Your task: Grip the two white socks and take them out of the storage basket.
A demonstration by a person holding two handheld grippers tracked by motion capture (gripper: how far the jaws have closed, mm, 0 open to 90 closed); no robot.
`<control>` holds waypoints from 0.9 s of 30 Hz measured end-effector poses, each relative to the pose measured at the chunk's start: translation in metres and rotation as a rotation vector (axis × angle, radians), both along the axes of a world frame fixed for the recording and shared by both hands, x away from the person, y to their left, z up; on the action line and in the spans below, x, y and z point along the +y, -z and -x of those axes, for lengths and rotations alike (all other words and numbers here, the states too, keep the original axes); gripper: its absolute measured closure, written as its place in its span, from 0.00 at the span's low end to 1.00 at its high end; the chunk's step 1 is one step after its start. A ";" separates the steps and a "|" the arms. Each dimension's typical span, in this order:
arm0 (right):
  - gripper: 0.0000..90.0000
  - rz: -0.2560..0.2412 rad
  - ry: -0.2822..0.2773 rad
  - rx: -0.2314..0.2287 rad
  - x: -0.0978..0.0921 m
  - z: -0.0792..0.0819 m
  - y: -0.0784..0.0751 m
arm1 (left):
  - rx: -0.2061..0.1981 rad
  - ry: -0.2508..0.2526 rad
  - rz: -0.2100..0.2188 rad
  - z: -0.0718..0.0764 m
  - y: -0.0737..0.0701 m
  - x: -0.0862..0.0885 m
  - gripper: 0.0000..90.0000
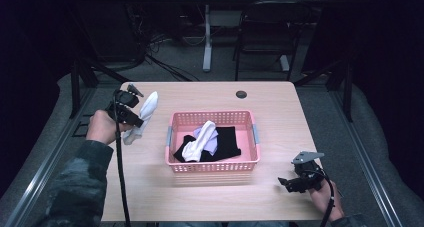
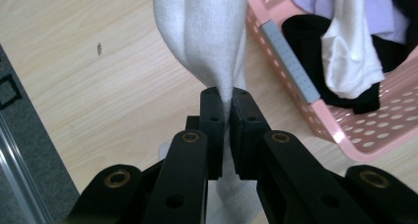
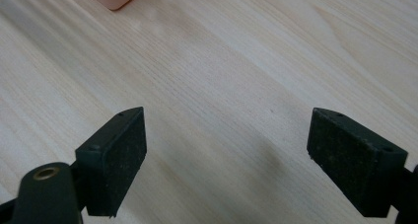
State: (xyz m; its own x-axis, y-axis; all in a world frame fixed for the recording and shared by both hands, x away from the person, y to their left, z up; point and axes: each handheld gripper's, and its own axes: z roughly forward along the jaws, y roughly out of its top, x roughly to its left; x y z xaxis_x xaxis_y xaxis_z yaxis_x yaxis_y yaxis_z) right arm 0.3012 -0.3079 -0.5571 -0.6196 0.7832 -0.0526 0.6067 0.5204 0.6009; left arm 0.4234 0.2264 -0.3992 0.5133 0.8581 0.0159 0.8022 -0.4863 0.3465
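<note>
The white sock is pinched mid-length between the pressed-together jaws of the left gripper; in the high view it is held above the table, left of the basket, one end raised and the other drooping toward the wood. The step in hand is judged to be the carrying of a sock taken from the basket to the bare table at the left, or its laying out there; whether the lower end touches the wood cannot be told. It is best done if the pinch is kept firm until the hanging end is lowered onto the table, the gripper then drawn sideways so the sock is laid flat rather than dropped in a heap; the jaws should be released only once the cloth is borne by the table.

The sock is a soft, fine-knit fabric, limp and folding into a narrow waist at the pads; the basket is rigid pink plastic with perforated walls and grey handles; a second white sock, a lilac piece and black cloth are heaped inside. The table is smooth pale wood-grain.

The right gripper is held low over the near right table, jaws spread wide and empty.
</note>
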 end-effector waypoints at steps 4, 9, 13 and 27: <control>0.16 -0.008 -0.002 0.001 0.001 -0.001 0.001 | 0.014 -0.028 -0.001 0.003 0.007 0.011 0.95; 0.16 -0.008 -0.010 0.003 0.003 -0.005 0.000 | 0.019 -0.079 0.009 0.008 0.017 0.029 0.95; 0.16 -0.012 -0.010 0.007 0.003 -0.005 0.003 | 0.027 -0.130 0.017 0.008 0.029 0.044 0.95; 0.16 -0.037 -0.037 -0.011 0.007 -0.004 0.000 | 0.067 -0.234 0.018 0.011 0.072 0.061 0.95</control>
